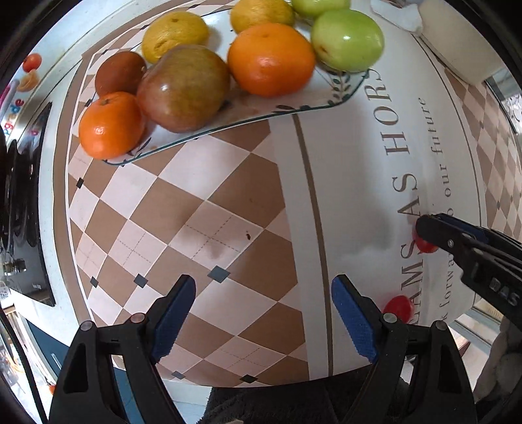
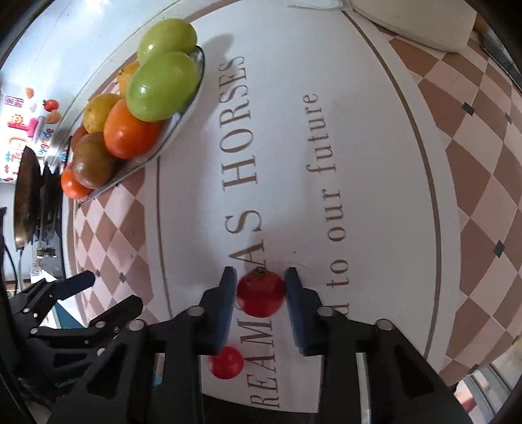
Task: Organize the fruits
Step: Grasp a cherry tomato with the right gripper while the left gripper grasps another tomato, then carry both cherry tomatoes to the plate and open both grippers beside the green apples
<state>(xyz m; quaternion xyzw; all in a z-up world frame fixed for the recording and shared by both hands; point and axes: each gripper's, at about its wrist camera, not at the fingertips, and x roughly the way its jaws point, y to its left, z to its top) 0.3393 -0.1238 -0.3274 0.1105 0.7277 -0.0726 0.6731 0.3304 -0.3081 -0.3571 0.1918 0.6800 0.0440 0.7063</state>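
A glass plate (image 1: 329,104) at the table's far side holds oranges (image 1: 270,58), yellow citrus (image 1: 174,34), green apples (image 1: 347,39) and a brownish apple (image 1: 184,86); it also shows in the right wrist view (image 2: 182,120). My right gripper (image 2: 261,288) is shut on a small red tomato (image 2: 260,293) on the printed cloth; the left wrist view shows it too (image 1: 424,243). A second red tomato (image 2: 226,362) lies nearer, under the left finger. My left gripper (image 1: 262,313) is open and empty above the checkered cloth.
A checkered tablecloth with lettering (image 2: 244,137) covers the table. A stove with a dark pan (image 2: 27,192) stands at the left. A white object (image 2: 421,22) lies at the far right edge.
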